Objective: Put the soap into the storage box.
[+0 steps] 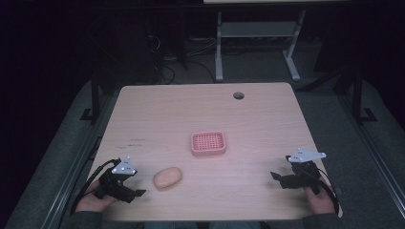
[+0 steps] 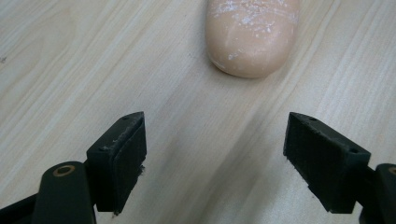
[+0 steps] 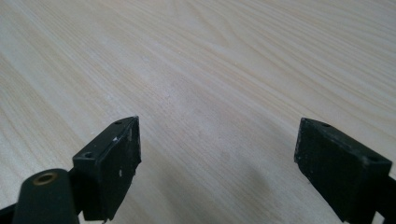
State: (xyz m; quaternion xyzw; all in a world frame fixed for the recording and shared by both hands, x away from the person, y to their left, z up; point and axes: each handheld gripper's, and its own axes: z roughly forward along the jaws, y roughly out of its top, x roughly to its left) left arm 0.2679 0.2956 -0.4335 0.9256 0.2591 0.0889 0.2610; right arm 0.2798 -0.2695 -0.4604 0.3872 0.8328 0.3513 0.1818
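Observation:
A peach-coloured oval bar of soap (image 1: 167,177) lies on the wooden table (image 1: 157,119) near the front left. My left gripper (image 1: 138,193) rests just left of it, open, jaws pointing at it. In the left gripper view the soap (image 2: 252,35) sits a short way ahead of the open gripper (image 2: 215,158), untouched, with white powdery marks on top. A pink slotted soap dish (image 1: 208,144) stands at the table's middle. My right gripper (image 1: 277,177) is open near the front right, and in the right gripper view the gripper (image 3: 217,163) has bare wood between its jaws.
A round cable hole (image 1: 238,95) sits near the table's far edge. Beyond the table a white desk frame (image 1: 258,43) and cables lie on a dark floor. Dark rails run along both sides of the table.

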